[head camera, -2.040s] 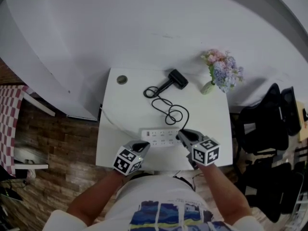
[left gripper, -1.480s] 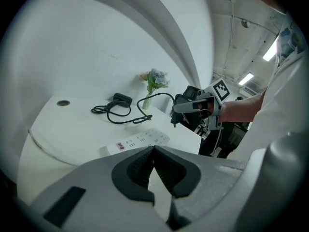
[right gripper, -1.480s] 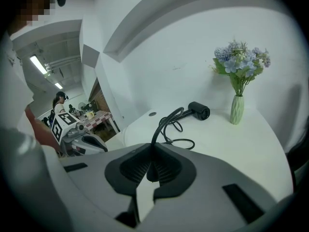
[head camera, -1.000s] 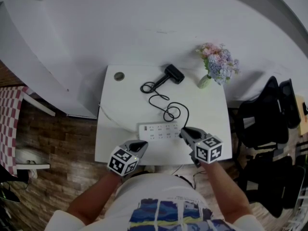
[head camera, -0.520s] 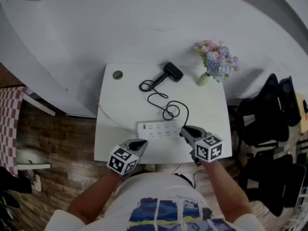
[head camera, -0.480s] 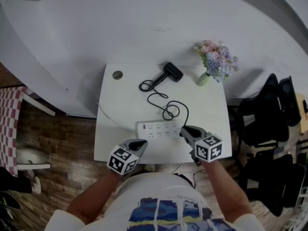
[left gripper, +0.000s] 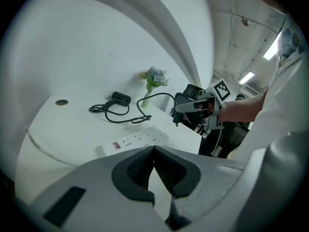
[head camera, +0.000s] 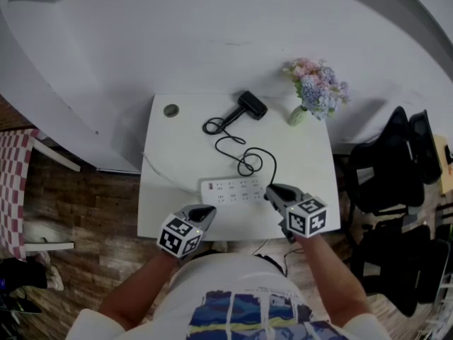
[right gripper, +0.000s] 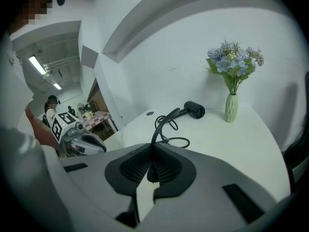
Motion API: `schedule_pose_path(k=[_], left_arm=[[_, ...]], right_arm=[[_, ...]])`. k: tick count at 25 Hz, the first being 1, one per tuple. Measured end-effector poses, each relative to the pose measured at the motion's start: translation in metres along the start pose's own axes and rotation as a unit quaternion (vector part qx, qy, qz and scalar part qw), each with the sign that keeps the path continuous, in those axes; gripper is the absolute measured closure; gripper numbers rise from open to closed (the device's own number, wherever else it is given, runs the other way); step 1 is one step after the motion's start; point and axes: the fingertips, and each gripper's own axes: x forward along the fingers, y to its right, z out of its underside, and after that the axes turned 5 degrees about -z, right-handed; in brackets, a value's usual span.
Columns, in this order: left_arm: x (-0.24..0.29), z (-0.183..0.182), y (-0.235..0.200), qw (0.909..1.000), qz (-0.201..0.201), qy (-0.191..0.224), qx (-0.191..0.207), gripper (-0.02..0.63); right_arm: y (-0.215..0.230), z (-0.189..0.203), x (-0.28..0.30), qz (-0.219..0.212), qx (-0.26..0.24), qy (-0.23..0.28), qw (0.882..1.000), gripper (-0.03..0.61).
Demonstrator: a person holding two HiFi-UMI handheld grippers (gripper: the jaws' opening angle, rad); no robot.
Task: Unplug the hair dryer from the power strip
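A white power strip [head camera: 233, 188] lies near the front of the white table [head camera: 170, 154], its sockets bare in the left gripper view [left gripper: 137, 139]. The black hair dryer [head camera: 249, 105] lies at the back, its cord [head camera: 244, 158] looping toward me. My right gripper [head camera: 270, 190] is at the strip's right end, shut on the dryer's black plug [right gripper: 151, 174]; the cord [right gripper: 161, 123] rises from its jaws. The left gripper view shows that plug [left gripper: 177, 120] hanging above the table, off the strip. My left gripper [head camera: 210, 210] is at the front edge, shut and empty [left gripper: 153, 150].
A vase of flowers [head camera: 313, 94] stands at the back right corner. A round grommet [head camera: 170, 110] sits at the back left. The strip's white lead [head camera: 164, 178] runs off the left edge. Black chairs [head camera: 393, 183] stand right of the table, with wood floor [head camera: 85, 211] to the left.
The head view has shifted slightly. Both grippers, the plug and the strip keep their places.
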Motion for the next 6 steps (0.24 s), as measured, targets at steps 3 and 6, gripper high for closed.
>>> schedule_pose_path(k=[3, 6], left_arm=[[0.0003, 0.0026, -0.0003, 1.0000, -0.001, -0.001, -0.001, 0.612], [-0.0004, 0.0054, -0.0002, 1.0000, 0.000, -0.004, -0.001, 0.611]], right_arm=[[0.0005, 0.0018, -0.0004, 0.000, -0.001, -0.001, 1.000, 0.558], [0.0003, 0.0039, -0.0006, 0.001, -0.001, -0.002, 1.000, 0.558]])
